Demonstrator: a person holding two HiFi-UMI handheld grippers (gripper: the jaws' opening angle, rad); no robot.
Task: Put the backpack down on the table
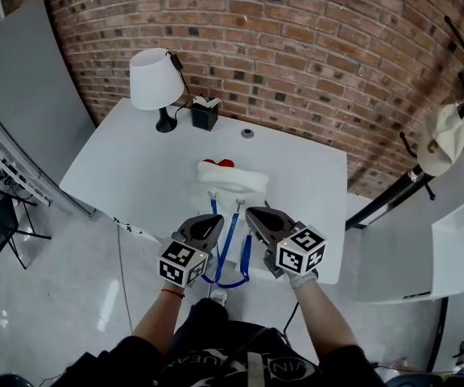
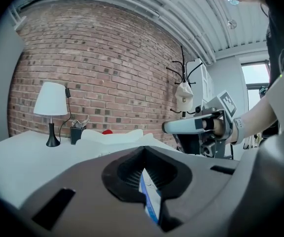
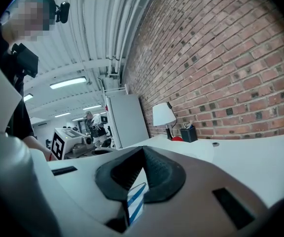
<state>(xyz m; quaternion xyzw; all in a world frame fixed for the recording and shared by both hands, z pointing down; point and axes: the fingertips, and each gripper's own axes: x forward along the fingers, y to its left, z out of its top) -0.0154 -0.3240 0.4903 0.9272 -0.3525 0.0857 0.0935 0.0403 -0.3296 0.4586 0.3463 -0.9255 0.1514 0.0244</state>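
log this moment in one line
left gripper: shut on left strap | right gripper: shut on right strap | backpack: lying on table

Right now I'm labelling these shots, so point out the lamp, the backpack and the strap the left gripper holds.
lamp [image 1: 150,79], head view, on the white shade.
backpack [image 1: 236,180], head view, on its white body.
strap [image 2: 148,198], left gripper view, on the blue-edged band between the jaws.
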